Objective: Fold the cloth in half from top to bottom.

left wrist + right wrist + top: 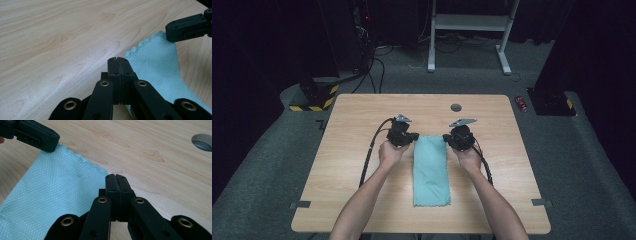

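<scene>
At the near edge of the tabletop [342,200] two forearms come in. Mid-tabletop lies a pale teal cloth [431,170], diamond-weave, scalloped hem, folded into a long strip; long axis runs near to far. No readable writing on it. At its far corners: left gripper [414,137] with jaws pressed together at the left corner, right gripper [445,137] with jaws pressed together at the right corner; whether cloth is pinched, cannot tell. Beyond, a round grey grommet [456,107] in the wood.
</scene>
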Demonstrator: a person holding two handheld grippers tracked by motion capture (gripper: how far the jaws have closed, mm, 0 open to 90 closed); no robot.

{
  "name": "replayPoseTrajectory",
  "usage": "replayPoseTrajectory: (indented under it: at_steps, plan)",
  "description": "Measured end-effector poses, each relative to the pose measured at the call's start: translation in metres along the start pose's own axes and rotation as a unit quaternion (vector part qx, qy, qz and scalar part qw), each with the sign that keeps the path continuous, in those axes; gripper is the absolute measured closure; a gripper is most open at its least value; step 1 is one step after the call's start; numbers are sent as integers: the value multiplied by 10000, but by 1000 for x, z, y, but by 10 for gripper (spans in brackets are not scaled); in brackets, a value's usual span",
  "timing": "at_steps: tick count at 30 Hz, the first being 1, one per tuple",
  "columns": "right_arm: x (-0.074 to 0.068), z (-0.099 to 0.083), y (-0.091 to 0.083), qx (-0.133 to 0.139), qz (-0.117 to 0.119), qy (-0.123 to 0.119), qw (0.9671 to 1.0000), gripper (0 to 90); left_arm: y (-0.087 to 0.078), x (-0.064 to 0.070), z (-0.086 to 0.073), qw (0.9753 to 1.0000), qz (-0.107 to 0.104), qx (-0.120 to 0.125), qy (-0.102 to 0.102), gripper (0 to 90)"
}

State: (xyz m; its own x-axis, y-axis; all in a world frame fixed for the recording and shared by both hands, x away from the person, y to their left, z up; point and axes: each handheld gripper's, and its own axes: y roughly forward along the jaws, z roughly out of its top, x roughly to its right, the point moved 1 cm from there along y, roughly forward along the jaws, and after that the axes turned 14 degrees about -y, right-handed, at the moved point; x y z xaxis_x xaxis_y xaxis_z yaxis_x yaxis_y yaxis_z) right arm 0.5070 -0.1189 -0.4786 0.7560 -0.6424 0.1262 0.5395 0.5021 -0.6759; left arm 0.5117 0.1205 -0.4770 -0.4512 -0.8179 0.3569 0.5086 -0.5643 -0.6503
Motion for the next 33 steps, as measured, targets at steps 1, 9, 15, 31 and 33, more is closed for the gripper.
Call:
replayPoseTrajectory:
  at_steps: [1,9,15,31,33]
  plan:
    - [1,0,-1,21,-14,9,10000,900,0,-1,0,10000,-23,11,-38,897]
    - [5,17,-3,-3,-68,-137,9999,900,-4,-12,7,9997,-120,94,-210,897]
    - [11,25,-3,47,-126,-54,9999,900,-5,-11,22,9998,-58,155,-86,897]
    - [9,37,-20,310,-144,-242,9991,900,-23,-4,26,9989,-229,410,70,897]
    - [8,35,-21,317,-122,-234,9991,900,-24,-2,24,9989,-218,393,111,897]
